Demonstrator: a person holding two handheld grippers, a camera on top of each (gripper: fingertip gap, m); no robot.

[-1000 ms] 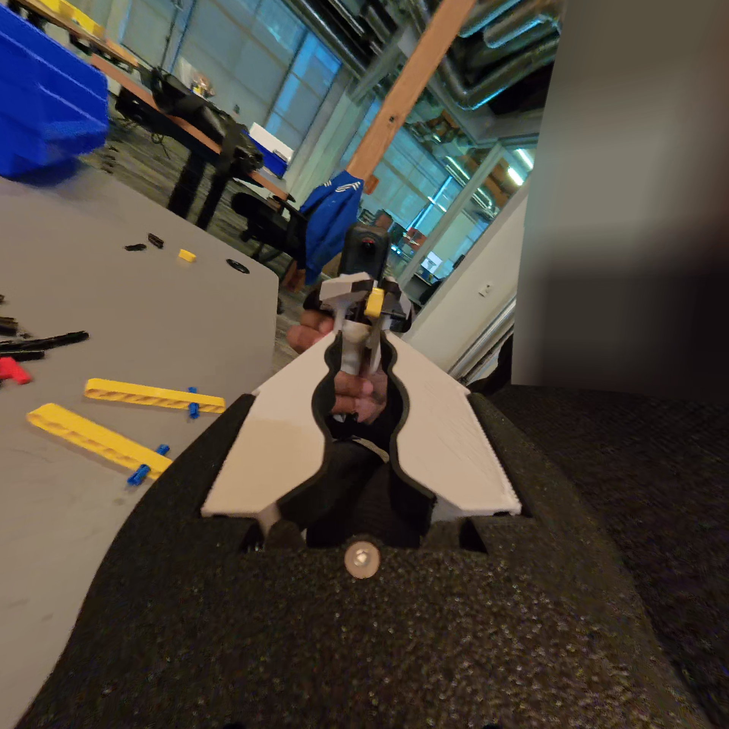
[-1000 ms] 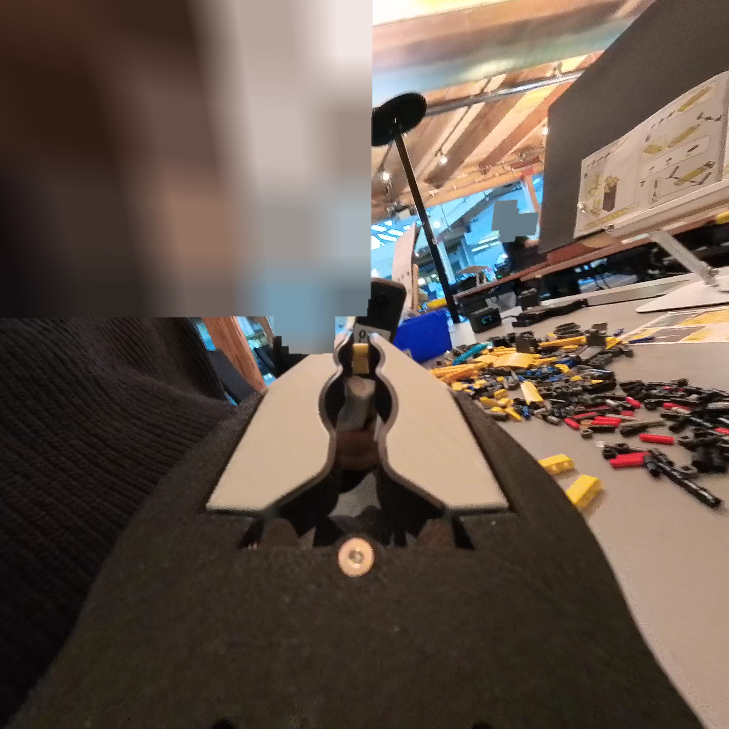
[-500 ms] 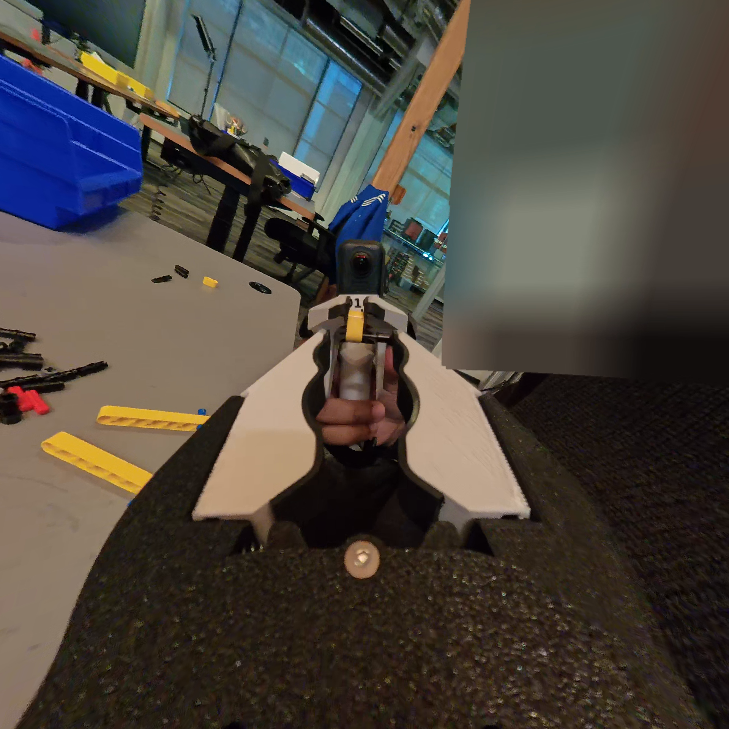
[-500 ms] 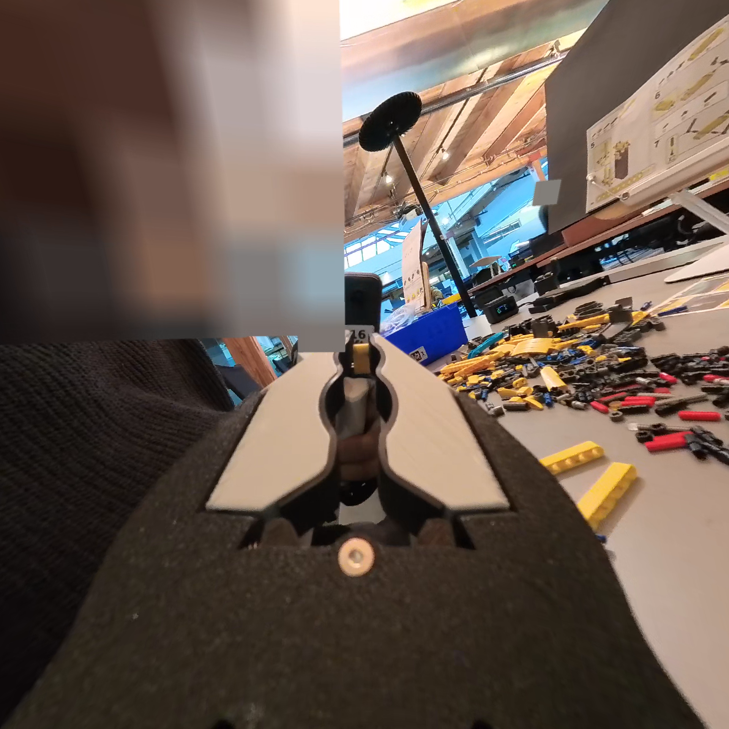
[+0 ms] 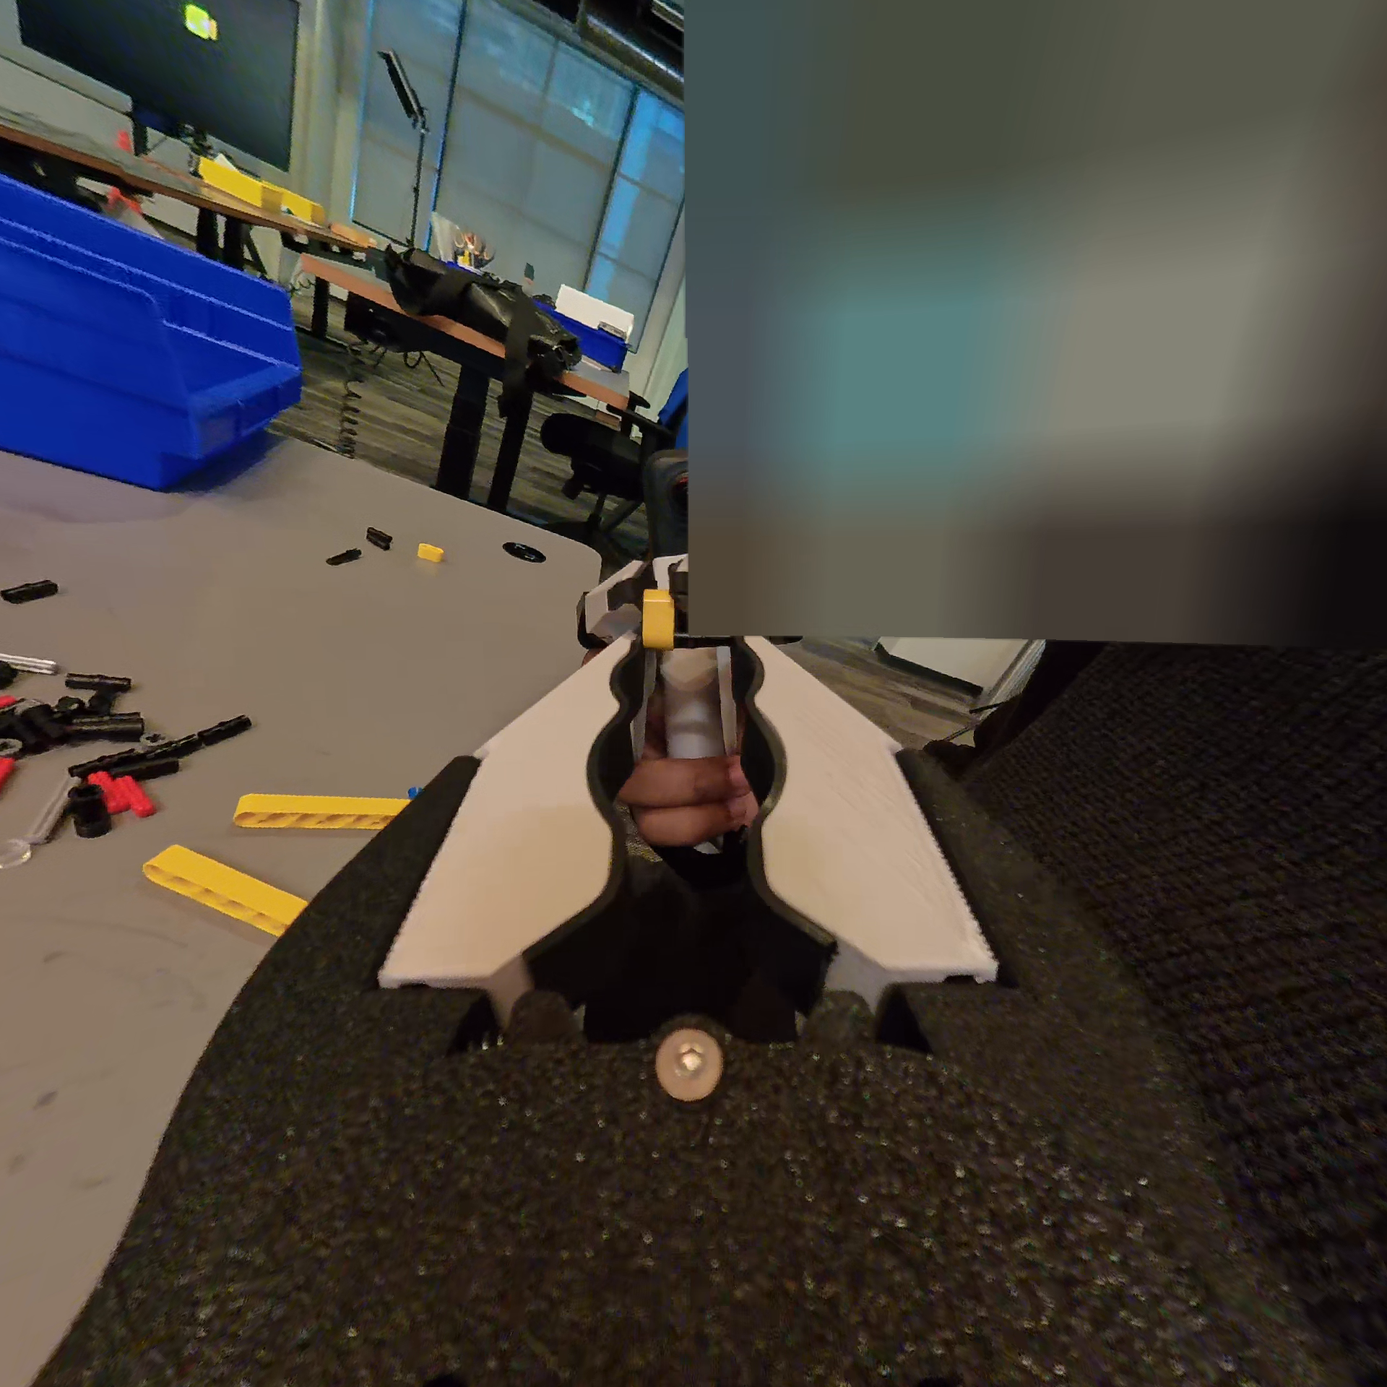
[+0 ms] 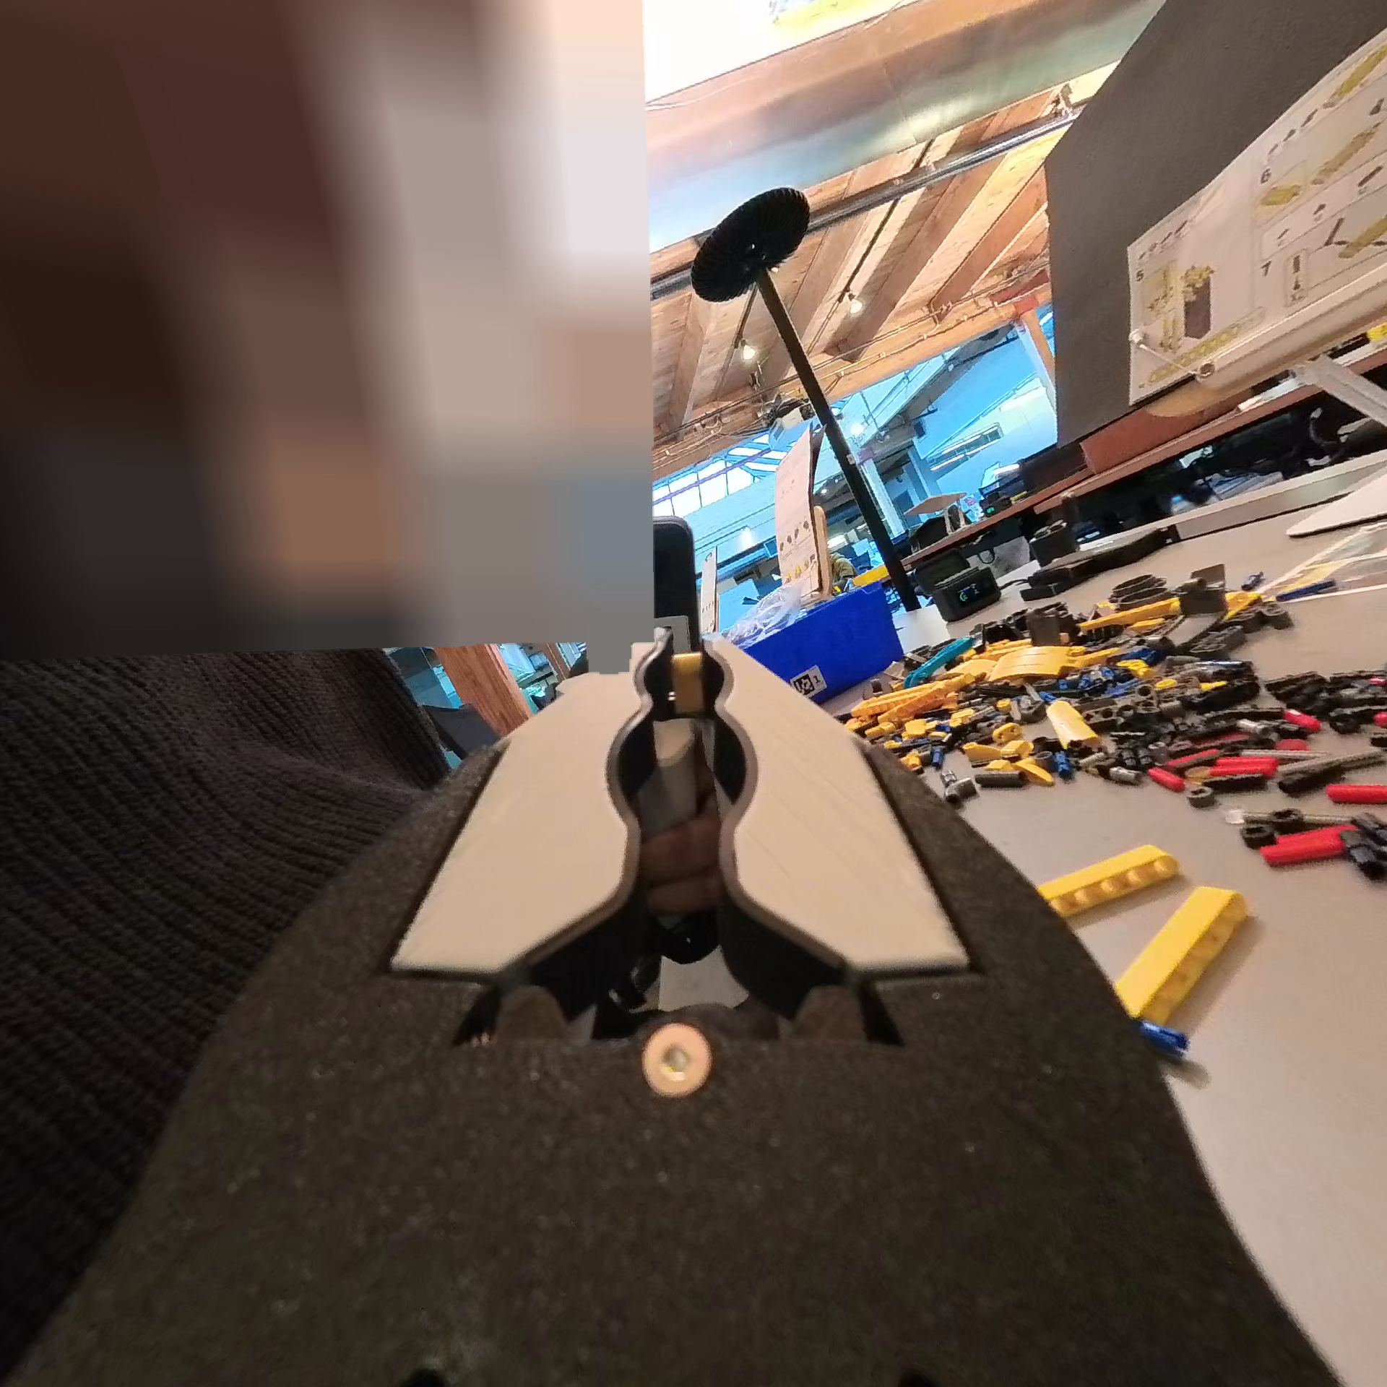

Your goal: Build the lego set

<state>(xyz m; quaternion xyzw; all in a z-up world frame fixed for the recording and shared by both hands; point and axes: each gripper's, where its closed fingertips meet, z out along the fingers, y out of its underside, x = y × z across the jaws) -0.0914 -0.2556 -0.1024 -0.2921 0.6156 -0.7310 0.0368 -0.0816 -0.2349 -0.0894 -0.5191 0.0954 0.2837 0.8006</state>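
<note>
On the grey surface [image 5: 263, 638] at far left sits a blue bin [image 5: 135, 360]. Nearer lie black and red pins [image 5: 112, 765] and two yellow beams [image 5: 225, 889]. The left tool [image 5: 687, 653] hangs off the surface's edge, fingers parted and grasping nothing. Facing it tip to tip, the right tool [image 6: 687, 664] is clenched on a small yellow piece [image 6: 687, 684] (a hand grips each handle). Right of it spreads a heap of parts [image 6: 1088, 698].
</note>
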